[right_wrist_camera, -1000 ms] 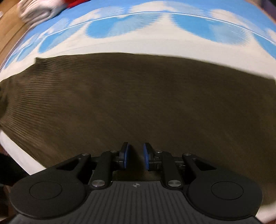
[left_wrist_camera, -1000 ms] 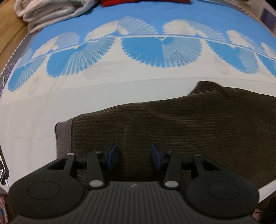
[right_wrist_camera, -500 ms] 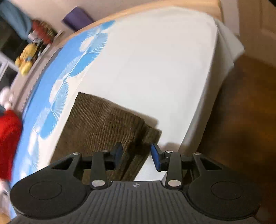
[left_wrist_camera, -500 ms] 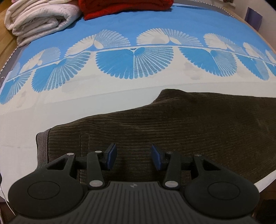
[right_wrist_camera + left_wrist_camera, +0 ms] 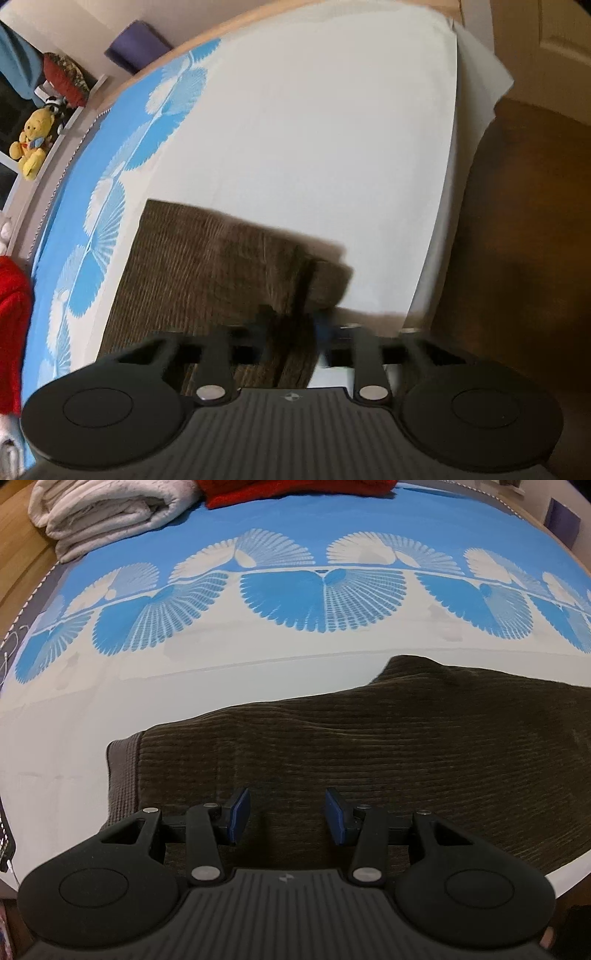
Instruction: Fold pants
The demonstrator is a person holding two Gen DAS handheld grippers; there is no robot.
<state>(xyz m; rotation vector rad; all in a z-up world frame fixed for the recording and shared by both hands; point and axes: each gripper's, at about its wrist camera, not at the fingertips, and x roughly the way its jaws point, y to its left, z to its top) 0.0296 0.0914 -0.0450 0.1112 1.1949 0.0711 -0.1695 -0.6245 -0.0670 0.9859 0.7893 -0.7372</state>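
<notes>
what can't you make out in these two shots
- Right hand-held gripper, right wrist view: motion blur smears the fingertips; open or shut is unclear.
- Brown corduroy pants, left wrist view: the right edge cuts them off; the gripper body hides the near hem.
- Red fabric, left wrist view: cropped by the top edge.

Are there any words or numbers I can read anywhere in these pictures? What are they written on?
No words or numbers can be read in either view.
Small lightning-bolt mark, no letters: on the black body of the left gripper.
A mark in the same spot on the right gripper: too blurred to make out.
The brown pants, the blue and white bedspread and the yellow teddy bear show no writing.
</notes>
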